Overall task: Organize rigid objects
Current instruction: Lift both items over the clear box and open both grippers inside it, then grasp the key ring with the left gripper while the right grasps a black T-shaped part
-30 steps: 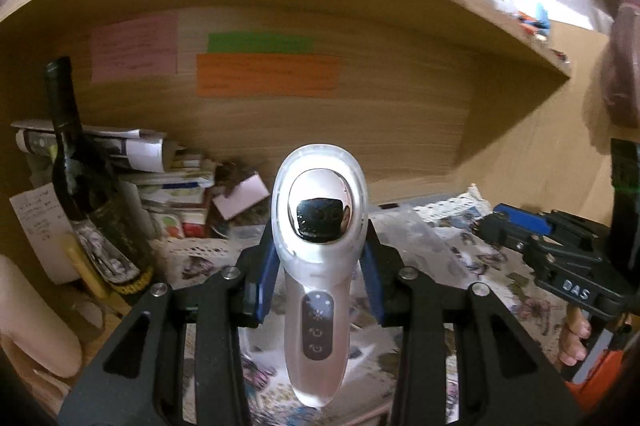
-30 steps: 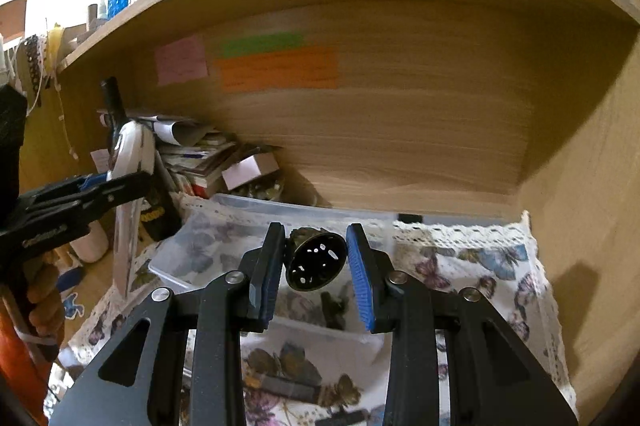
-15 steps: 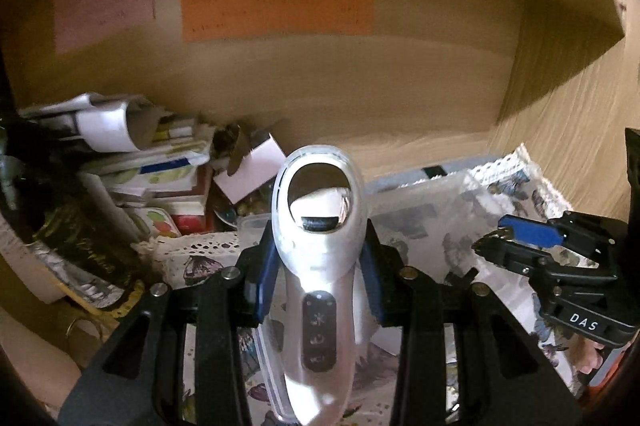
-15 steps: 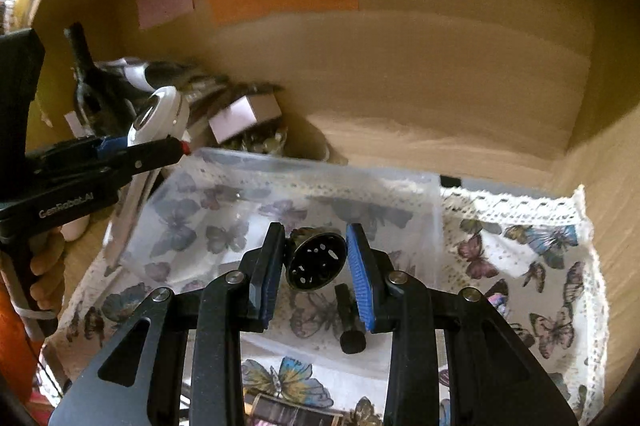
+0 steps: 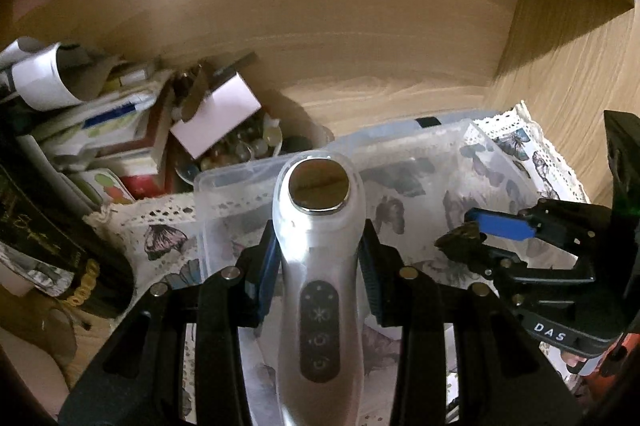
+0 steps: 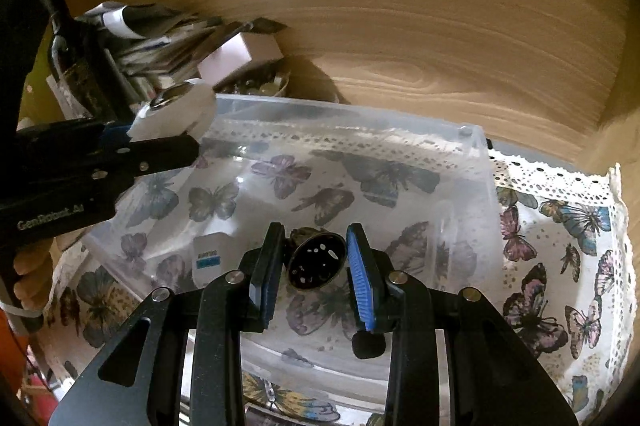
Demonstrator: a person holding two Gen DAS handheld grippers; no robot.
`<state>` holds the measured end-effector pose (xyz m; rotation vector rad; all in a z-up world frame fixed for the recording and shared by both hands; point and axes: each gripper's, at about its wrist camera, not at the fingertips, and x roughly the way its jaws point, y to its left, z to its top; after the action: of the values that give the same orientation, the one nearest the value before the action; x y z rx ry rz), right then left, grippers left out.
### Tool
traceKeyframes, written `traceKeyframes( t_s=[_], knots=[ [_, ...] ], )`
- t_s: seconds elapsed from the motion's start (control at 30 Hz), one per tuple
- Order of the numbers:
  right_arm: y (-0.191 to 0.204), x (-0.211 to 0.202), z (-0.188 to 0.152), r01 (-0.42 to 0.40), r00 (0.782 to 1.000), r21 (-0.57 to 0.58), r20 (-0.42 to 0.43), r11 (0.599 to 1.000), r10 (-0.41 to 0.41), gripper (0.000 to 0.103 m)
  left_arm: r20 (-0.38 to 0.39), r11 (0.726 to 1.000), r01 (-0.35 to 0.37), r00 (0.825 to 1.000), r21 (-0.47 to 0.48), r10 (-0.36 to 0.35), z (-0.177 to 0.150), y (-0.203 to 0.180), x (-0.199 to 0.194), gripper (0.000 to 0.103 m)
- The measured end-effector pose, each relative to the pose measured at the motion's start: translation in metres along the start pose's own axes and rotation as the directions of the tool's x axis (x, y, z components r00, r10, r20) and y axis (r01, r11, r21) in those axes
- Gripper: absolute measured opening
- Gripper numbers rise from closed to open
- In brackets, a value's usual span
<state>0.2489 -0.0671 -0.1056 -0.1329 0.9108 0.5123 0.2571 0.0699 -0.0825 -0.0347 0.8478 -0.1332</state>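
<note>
Both arms now lowered over clear plastic bin (image 6: 472, 162) | left gripper (image 5: 320, 266) clamps white handheld massager (image 5: 318, 266) | right gripper (image 6: 316, 266) pinches dark perforated metal cup (image 6: 316, 262) | drop-off looks near

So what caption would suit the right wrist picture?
Right gripper holding a small dark metal cup over a clear plastic box on a butterfly cloth.
</note>
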Motion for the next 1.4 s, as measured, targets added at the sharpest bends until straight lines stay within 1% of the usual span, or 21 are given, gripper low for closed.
traceKeyframes(
  t_s=[0.07, 0.17, 0.3, 0.47, 0.57, 0.67, 0.73, 0.77, 0.83, 0.93, 1.0, 1.1, 1.17, 1.27, 1.4],
  knots=[
    [0.003, -0.001, 0.0, 0.003, 1.0, -0.009, 0.003, 1.0, -0.003, 0.029, -0.018, 1.0, 0.014, 1.0, -0.011, -0.014, 0.001, 0.001, 0.001, 0.038],
    [0.005, -0.006, 0.001, 0.015, 1.0, -0.018, 0.014, 1.0, -0.014, 0.03, -0.022, 1.0, 0.022, 0.999, -0.021, -0.023, 0.001, 0.001, -0.005, 0.038],
    [0.005, -0.022, 0.003, 0.023, 0.998, -0.016, 0.051, 1.0, -0.022, 0.036, 0.044, 1.0, 0.0, 0.999, 0.0, 0.0, 0.002, -0.001, -0.029, 0.038],
    [0.005, -0.047, 0.004, 0.035, 0.994, -0.013, 0.109, 0.999, -0.034, 0.044, 0.121, 0.999, -0.023, 0.992, 0.024, 0.02, 0.001, -0.009, -0.065, 0.039],
    [0.008, -0.066, 0.002, 0.045, 0.988, -0.017, 0.15, 0.999, -0.042, 0.051, 0.155, 0.999, -0.036, 0.987, 0.035, 0.03, -0.003, -0.014, -0.081, 0.044],
    [0.012, -0.086, -0.002, 0.053, 0.98, -0.022, 0.193, 0.998, -0.048, 0.059, 0.189, 0.998, -0.048, 0.981, 0.042, 0.04, -0.012, -0.019, -0.099, 0.054],
    [0.013, -0.099, -0.006, 0.057, 0.974, -0.023, 0.22, 0.998, -0.051, 0.064, 0.21, 0.998, -0.054, 0.977, 0.041, 0.044, -0.018, -0.023, -0.11, 0.065],
    [0.014, -0.105, -0.008, 0.06, 0.971, -0.022, 0.232, 0.998, -0.053, 0.067, 0.218, 0.997, -0.058, 0.975, 0.042, 0.048, -0.022, -0.025, -0.114, 0.066],
    [0.014, -0.114, -0.012, 0.063, 0.966, -0.018, 0.252, 0.998, -0.056, 0.068, 0.225, 0.997, -0.064, 0.973, 0.043, 0.053, -0.028, -0.027, -0.122, 0.071],
    [0.014, -0.128, -0.021, 0.064, 0.961, -0.01, 0.272, 0.998, -0.059, 0.071, 0.224, 0.997, -0.068, 0.973, 0.037, 0.058, -0.04, -0.031, -0.131, 0.077],
    [0.015, -0.135, -0.028, 0.071, 0.958, -0.004, 0.28, 0.997, -0.067, 0.078, 0.219, 0.997, -0.07, 0.974, 0.034, 0.061, -0.05, -0.033, -0.134, 0.08],
    [0.014, -0.142, -0.04, 0.087, 0.955, -0.001, 0.286, 0.996, -0.083, 0.079, 0.203, 0.997, -0.076, 0.977, 0.026, 0.069, -0.066, -0.035, -0.137, 0.084],
    [0.012, -0.145, -0.05, 0.095, 0.957, 0.004, 0.276, 0.996, -0.092, 0.08, 0.181, 0.998, -0.07, 0.981, 0.007, 0.068, -0.078, -0.035, -0.135, 0.085],
    [0.009, -0.142, -0.064, 0.101, 0.962, 0.018, 0.252, 0.995, -0.102, 0.08, 0.125, 0.998, -0.049, 0.991, -0.027, 0.052, -0.094, -0.035, -0.125, 0.085],
    [0.006, -0.134, -0.083, 0.104, 0.973, 0.03, 0.204, 0.994, -0.108, 0.08, 0.06, 0.998, -0.052, 0.997, -0.036, 0.054, -0.116, -0.04, -0.11, 0.085]
  ],
)
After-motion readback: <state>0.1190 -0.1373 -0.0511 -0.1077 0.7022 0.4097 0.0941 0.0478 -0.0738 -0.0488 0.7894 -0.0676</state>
